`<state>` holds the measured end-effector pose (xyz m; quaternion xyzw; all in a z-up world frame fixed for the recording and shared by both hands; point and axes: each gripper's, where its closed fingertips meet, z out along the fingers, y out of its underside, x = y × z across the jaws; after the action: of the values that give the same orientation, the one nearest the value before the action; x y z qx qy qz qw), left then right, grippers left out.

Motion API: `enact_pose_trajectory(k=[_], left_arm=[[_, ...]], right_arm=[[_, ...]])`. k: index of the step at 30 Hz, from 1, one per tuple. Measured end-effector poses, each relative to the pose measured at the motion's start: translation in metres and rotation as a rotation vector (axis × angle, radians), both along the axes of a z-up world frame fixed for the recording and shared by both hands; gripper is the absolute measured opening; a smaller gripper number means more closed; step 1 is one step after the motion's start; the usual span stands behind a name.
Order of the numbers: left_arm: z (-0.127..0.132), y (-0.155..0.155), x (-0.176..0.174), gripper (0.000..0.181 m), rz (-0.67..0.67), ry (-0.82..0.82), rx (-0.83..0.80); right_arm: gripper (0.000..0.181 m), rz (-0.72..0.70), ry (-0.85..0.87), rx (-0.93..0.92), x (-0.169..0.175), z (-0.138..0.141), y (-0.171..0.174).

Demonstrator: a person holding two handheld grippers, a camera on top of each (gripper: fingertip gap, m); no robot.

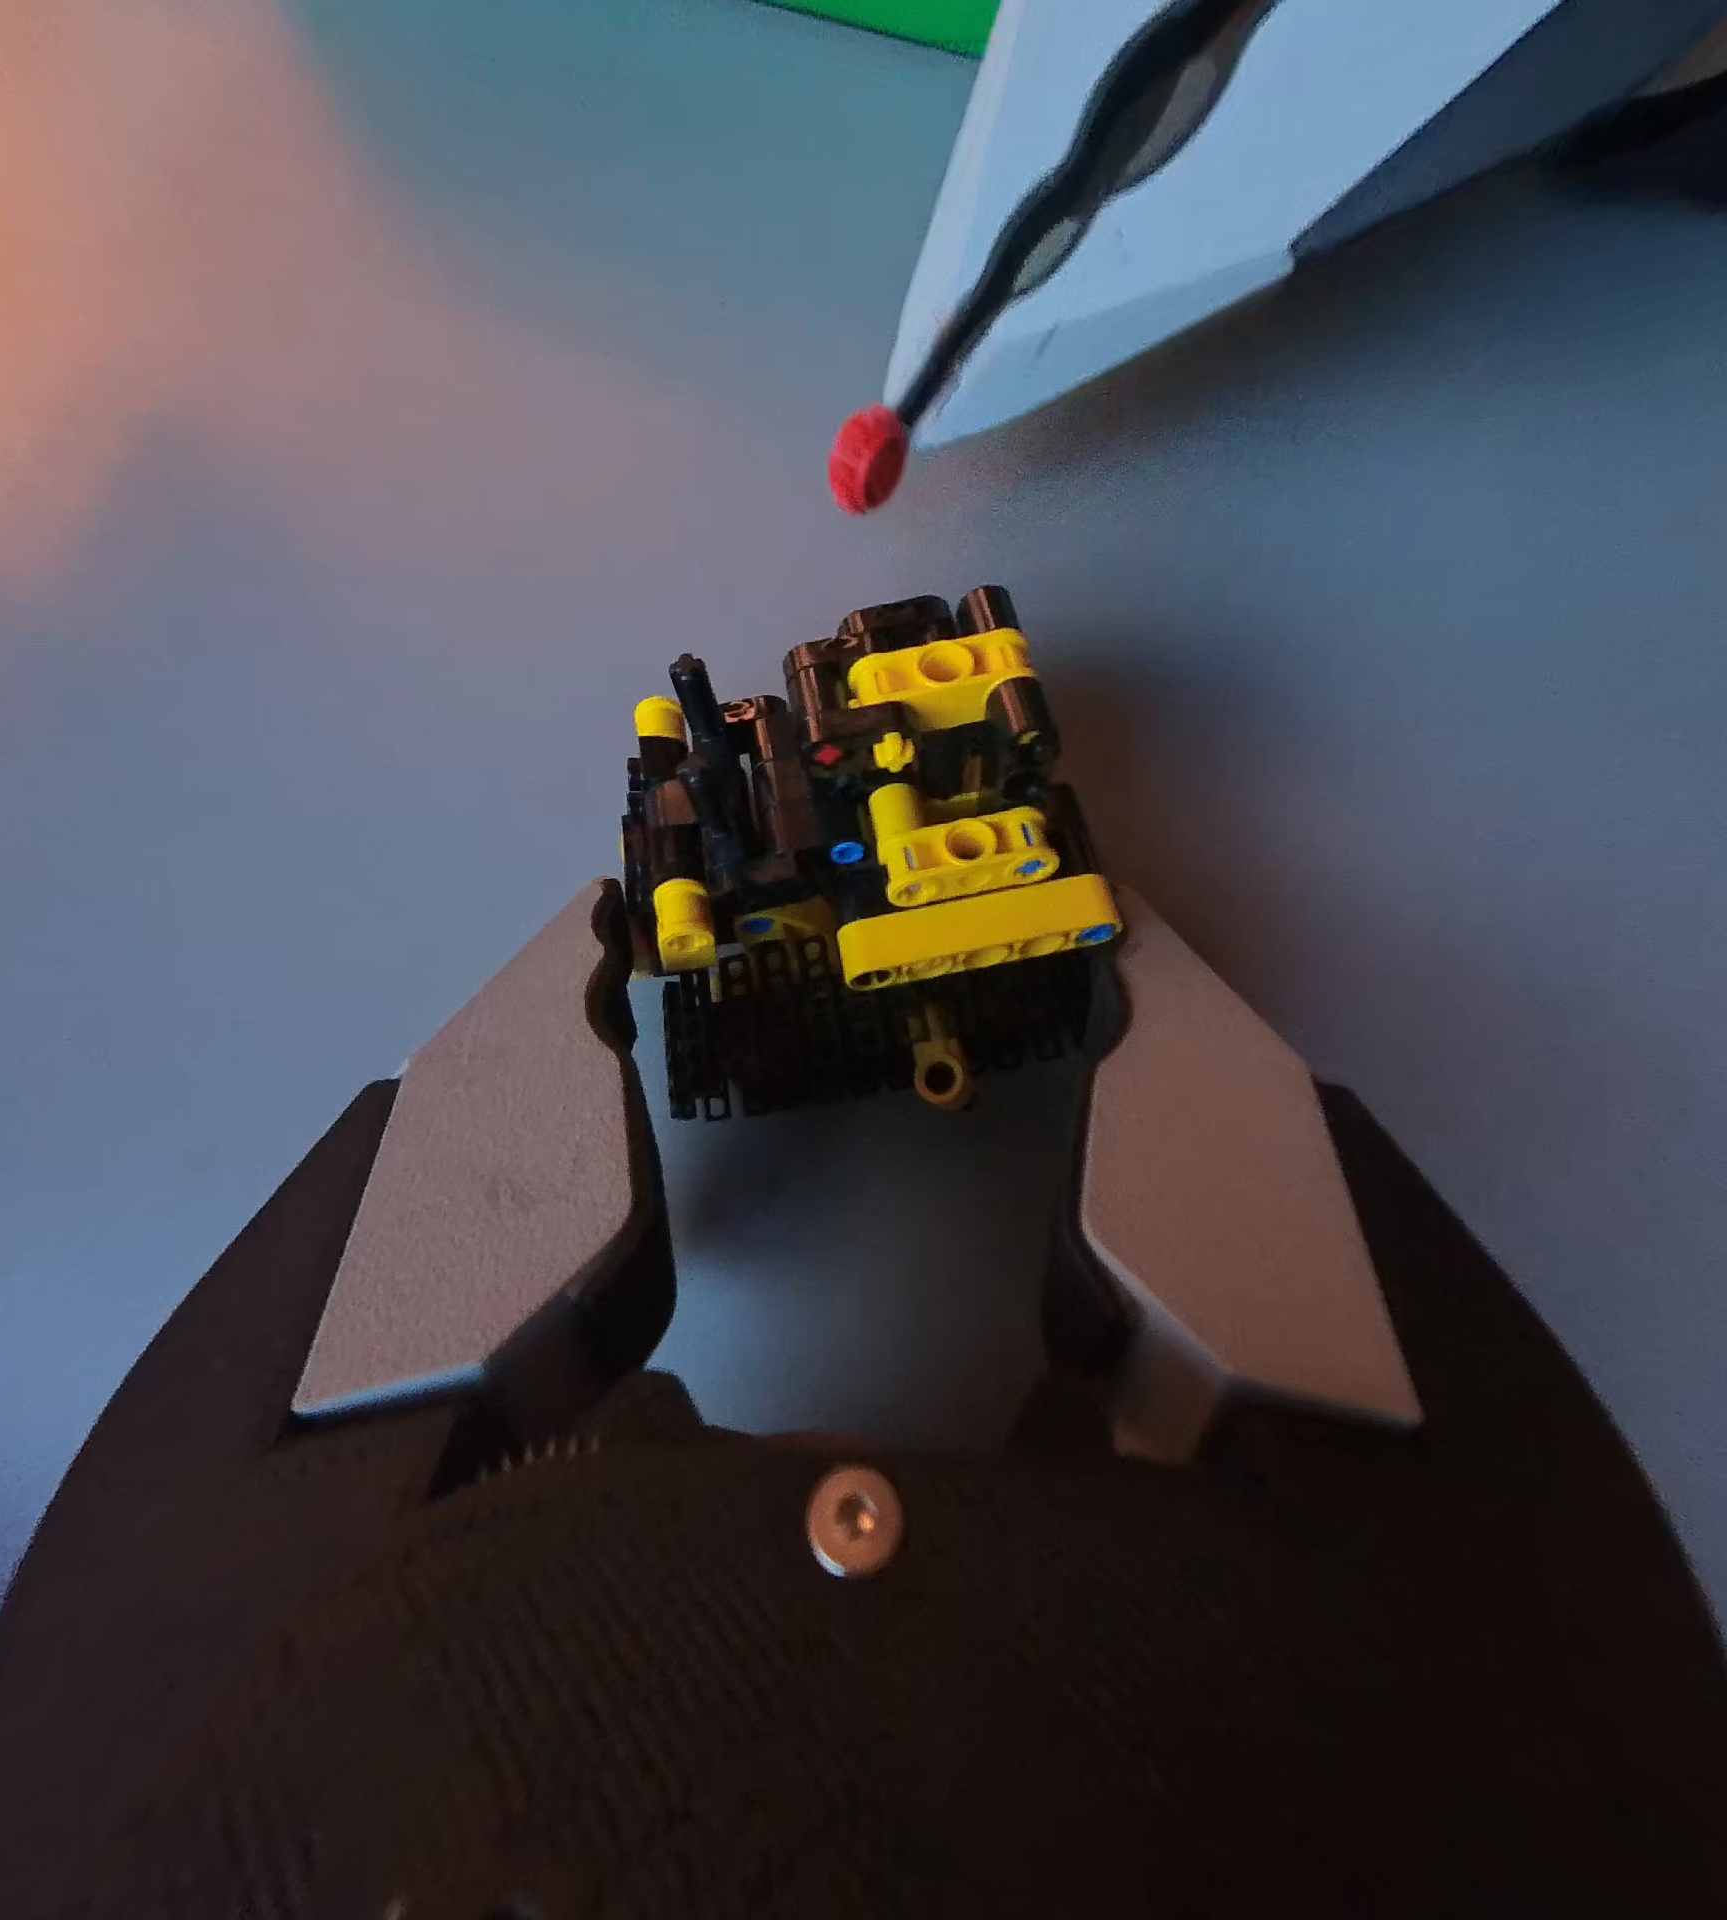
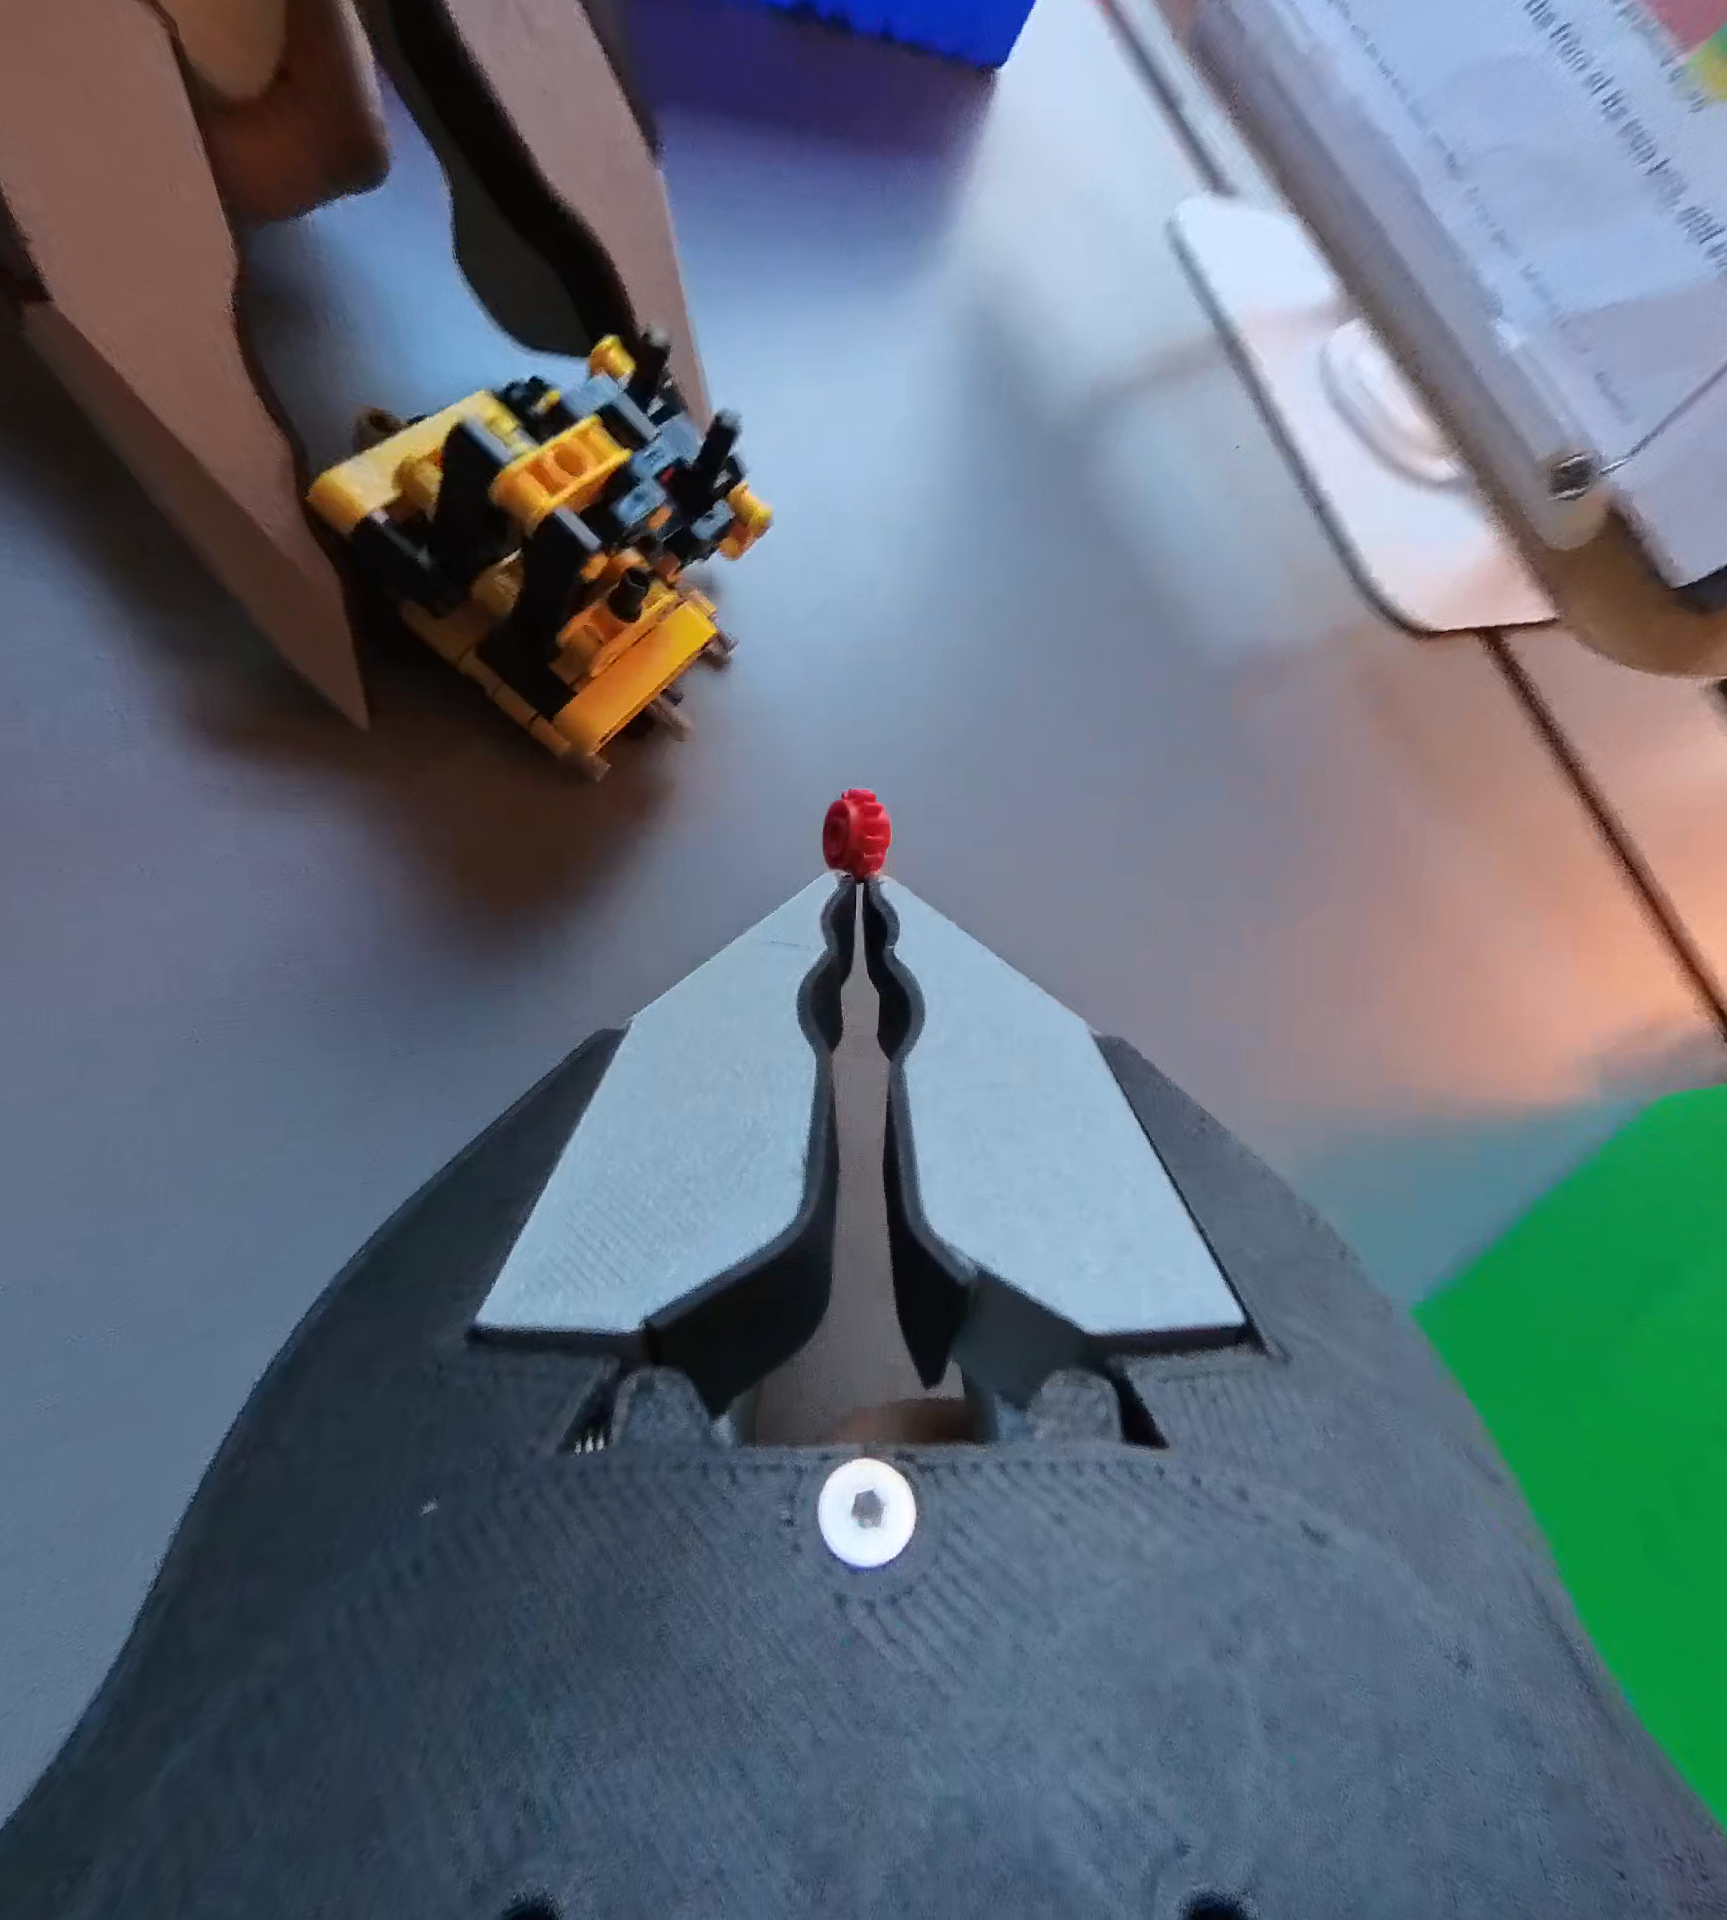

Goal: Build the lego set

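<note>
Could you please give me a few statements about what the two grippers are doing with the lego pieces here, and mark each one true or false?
1. The right gripper pinches a small red toothed lego gear at its jaw tips. True.
2. The left gripper is empty. False: its jaws flank the yellow and black lego assembly.
3. The red gear is already mounted on the assembly. False: it is apart from it, in the air.
4. The assembly is over a plain grey table. True.
5. The assembly is mostly green. False: yellow and black.
</note>
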<state>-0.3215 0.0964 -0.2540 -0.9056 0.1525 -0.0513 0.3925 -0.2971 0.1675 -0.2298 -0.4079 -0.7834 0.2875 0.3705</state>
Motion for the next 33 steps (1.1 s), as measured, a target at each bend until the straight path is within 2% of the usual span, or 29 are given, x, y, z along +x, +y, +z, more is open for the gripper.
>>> enact_pose_trajectory(k=[2,5,7,8,10,12,14,17,19,21,25,28,31,32,33], left_arm=[[0.0,0.0,0.0,0.086,-0.007,0.014,0.004],[0.003,-0.002,0.003,0.086,-0.067,0.06,0.038],[0.006,-0.004,0.002,0.086,-0.108,0.108,0.078],[0.008,-0.004,0.001,0.086,-0.123,0.129,0.101],[0.009,-0.006,0.002,0.086,-0.153,0.124,0.108],[0.014,-0.01,0.009,0.086,-0.239,0.148,0.158],[0.011,-0.019,0.013,0.086,-0.314,0.172,0.161],[0.008,-0.023,0.006,0.086,-0.286,0.149,0.116],[0.006,-0.024,0.004,0.086,-0.285,0.117,0.093],[0.004,-0.029,0.003,0.086,-0.301,0.09,0.071],[0.005,-0.031,-0.001,0.086,-0.3,0.107,0.086],[0.006,-0.031,0.0,0.086,-0.309,0.111,0.09],[0.007,-0.033,-0.001,0.086,-0.318,0.128,0.106],[0.007,-0.034,-0.001,0.086,-0.324,0.133,0.111],[0.007,-0.036,-0.002,0.086,-0.329,0.137,0.115]], right_arm=[[0.0,-0.039,0.114,0.059,-0.002,0.023,0.007],[0.0,-0.116,0.359,0.172,0.004,0.077,0.02],[0.0,-0.22,0.501,0.252,0.017,0.115,0.039],[0.0,-0.278,0.532,0.284,0.024,0.127,0.053],[0.0,-0.404,0.498,0.288,0.036,0.133,0.089],[0.0,-0.392,0.47,0.162,0.038,0.129,0.098],[0.0,-0.31,0.452,0.025,0.032,0.121,0.083],[0.0,-0.209,0.387,-0.012,0.017,0.1,0.044],[0.021,-0.162,0.321,-0.073,0.002,0.082,0.014],[0.029,-0.122,0.202,-0.152,-0.015,0.057,-0.011],[0.049,-0.224,0.058,-0.141,-0.062,0.022,0.002],[0.047,-0.296,-0.013,-0.201,-0.095,0.002,0.02],[0.031,-0.325,-0.173,-0.249,-0.108,-0.024,0.027],[0.012,-0.325,-0.194,-0.281,-0.109,-0.026,0.027],[0.012,-0.317,-0.203,-0.296,-0.108,-0.026,0.026]])
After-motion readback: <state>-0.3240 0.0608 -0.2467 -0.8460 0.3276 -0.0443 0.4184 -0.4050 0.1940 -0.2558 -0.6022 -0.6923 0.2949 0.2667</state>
